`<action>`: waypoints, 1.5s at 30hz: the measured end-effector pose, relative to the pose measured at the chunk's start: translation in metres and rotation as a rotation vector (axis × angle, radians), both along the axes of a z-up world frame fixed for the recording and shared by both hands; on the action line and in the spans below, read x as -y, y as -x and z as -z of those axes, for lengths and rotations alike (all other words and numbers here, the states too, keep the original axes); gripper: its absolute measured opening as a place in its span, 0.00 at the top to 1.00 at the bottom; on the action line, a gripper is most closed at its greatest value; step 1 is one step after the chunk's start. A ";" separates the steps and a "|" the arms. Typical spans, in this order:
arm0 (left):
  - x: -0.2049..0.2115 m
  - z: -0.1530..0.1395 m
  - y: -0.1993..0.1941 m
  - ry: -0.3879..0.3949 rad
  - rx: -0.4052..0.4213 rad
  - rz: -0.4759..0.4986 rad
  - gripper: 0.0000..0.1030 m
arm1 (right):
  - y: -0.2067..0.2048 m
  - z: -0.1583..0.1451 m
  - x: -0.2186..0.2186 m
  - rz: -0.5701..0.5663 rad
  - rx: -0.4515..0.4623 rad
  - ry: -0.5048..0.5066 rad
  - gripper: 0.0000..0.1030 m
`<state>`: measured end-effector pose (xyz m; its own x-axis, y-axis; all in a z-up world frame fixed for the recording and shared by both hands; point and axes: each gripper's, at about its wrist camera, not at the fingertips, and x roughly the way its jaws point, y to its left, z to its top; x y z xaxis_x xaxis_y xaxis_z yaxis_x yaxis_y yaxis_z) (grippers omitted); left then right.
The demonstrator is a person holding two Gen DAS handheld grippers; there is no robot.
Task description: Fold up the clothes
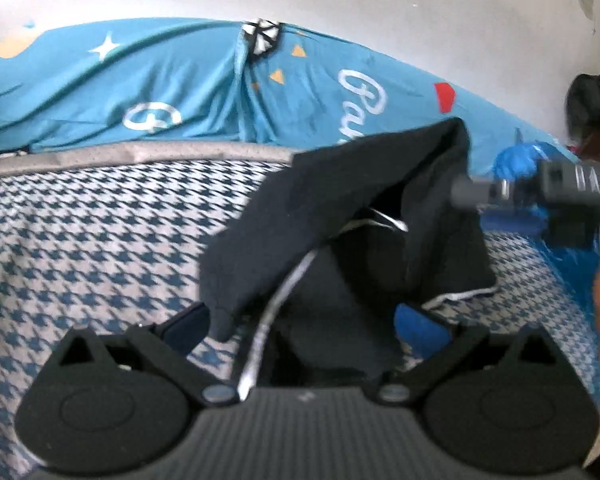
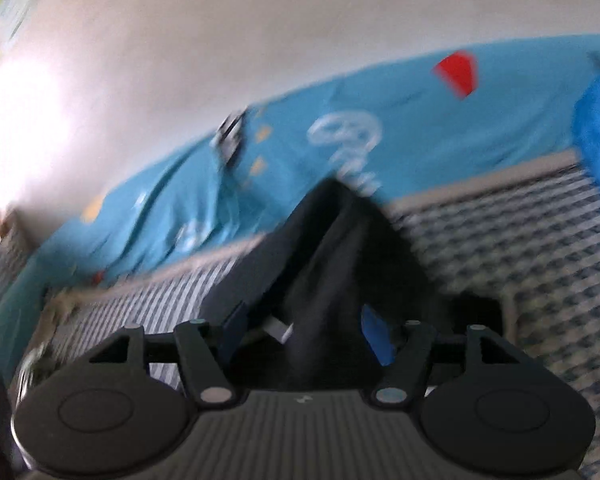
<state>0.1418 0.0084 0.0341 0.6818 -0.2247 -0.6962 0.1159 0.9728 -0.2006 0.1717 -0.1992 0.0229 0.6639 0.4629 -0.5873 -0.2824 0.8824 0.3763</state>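
Script "Ba…" on teal sheet [image 1: 204, 80] behind dark garment [image 1: 340, 216].

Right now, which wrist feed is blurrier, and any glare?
Right wrist: heavy motion smear across the houndstooth cover and dark garment, with blown-out glare at the left edge. Left wrist: sharper; only the right gripper streaks.

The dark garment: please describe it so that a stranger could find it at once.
Start from the houndstooth bedcover, blue and white, lying before a turquoise printed sheet. The dark garment is lifted above it, near both grippers. It is the only plain navy-black cloth, with a thin white cord.
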 end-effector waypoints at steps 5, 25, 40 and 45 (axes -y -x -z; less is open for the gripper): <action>-0.013 -0.001 -0.002 -0.049 0.013 -0.084 0.00 | 0.009 0.021 -0.034 -0.118 -0.018 0.048 0.37; -0.036 -0.006 -0.010 -0.124 0.010 -0.263 0.00 | 0.006 0.051 -0.080 -0.169 -0.043 0.125 0.83; 0.008 -0.033 -0.018 -0.110 0.109 -0.144 0.00 | 0.070 -0.009 0.025 0.158 0.069 0.083 0.91; 0.034 -0.032 -0.025 -0.104 0.126 -0.062 0.00 | 0.070 -0.004 0.060 0.237 -0.011 0.024 0.83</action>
<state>0.1668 -0.0253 0.0657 0.7753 -0.1112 -0.6217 0.0733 0.9936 -0.0863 0.1018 -0.2587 0.0265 0.7456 0.2806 -0.6045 -0.0622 0.9323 0.3562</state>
